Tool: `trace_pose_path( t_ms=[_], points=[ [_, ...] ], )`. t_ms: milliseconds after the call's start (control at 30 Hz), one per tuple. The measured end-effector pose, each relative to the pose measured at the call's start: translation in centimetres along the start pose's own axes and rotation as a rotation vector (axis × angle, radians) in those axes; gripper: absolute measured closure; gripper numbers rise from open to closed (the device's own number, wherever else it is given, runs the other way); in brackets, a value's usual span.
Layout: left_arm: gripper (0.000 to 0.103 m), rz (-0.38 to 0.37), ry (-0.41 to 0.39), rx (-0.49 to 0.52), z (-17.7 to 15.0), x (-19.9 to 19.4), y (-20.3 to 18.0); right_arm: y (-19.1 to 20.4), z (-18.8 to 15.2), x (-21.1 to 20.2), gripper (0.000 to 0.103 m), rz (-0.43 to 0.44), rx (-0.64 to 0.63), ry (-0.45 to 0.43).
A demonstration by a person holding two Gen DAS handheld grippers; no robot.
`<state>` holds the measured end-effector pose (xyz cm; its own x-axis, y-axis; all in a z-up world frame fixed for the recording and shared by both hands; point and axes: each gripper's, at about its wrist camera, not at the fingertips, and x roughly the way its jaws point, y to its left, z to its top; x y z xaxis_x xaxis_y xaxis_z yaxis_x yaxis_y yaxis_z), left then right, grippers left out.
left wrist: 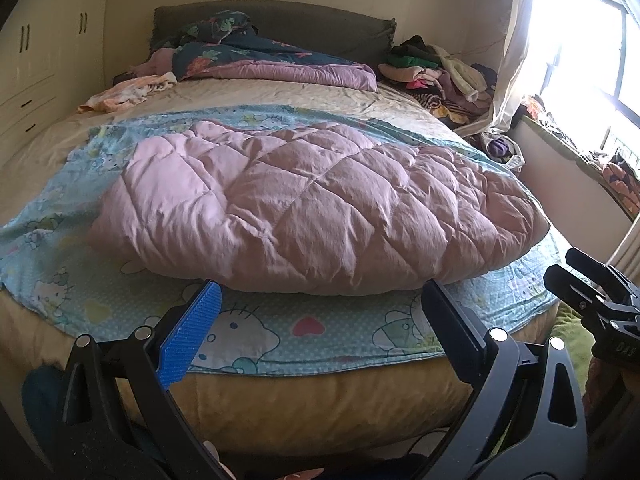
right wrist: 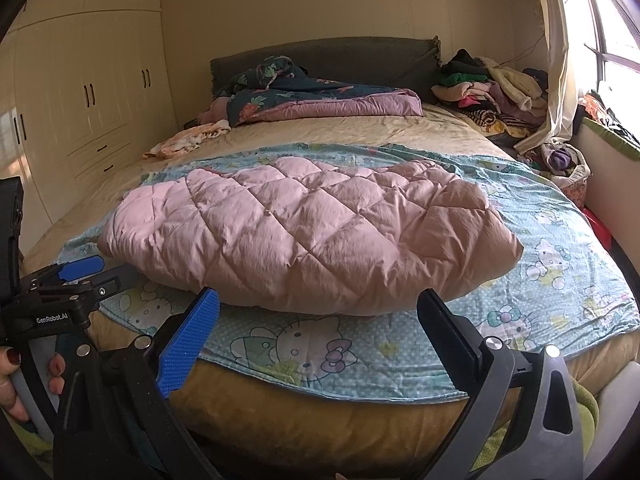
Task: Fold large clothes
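A pink quilted comforter (left wrist: pixel 312 208) (right wrist: pixel 308 236) lies folded into a long bundle across the foot of the bed, on top of a light blue cartoon-cat sheet (left wrist: pixel 320 336) (right wrist: pixel 552 256). My left gripper (left wrist: pixel 322 290) hovers just short of the bundle's near edge, open and holding nothing. My right gripper (right wrist: pixel 318 298) hangs the same way in front of the bundle, open and empty. The right wrist view shows the left gripper (right wrist: pixel 80 276) at the far left, with a hand (right wrist: pixel 16 384) on its handle. The right gripper (left wrist: pixel 588 288) shows at the right edge of the left wrist view.
A dark floral duvet (left wrist: pixel 260 58) and a small orange-white garment (left wrist: pixel 128 94) lie near the grey headboard (left wrist: pixel 312 24). A heap of clothes (left wrist: pixel 436 70) fills the bed's far right corner. Cream wardrobes (right wrist: pixel 88 96) stand left; curtain and window (left wrist: pixel 580 40) stand right.
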<state>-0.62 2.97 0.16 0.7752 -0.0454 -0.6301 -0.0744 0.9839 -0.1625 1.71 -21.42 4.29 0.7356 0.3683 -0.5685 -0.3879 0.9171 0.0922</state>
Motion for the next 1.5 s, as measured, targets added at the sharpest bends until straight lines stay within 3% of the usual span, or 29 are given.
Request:
trace_pose_path(
  t_ms=[1500],
  points=[
    [0.009, 0.007, 0.003, -0.006, 0.09, 0.04, 0.2, 0.11, 0.07, -0.1, 0.004, 0.006, -0.008, 0.002]
  ],
)
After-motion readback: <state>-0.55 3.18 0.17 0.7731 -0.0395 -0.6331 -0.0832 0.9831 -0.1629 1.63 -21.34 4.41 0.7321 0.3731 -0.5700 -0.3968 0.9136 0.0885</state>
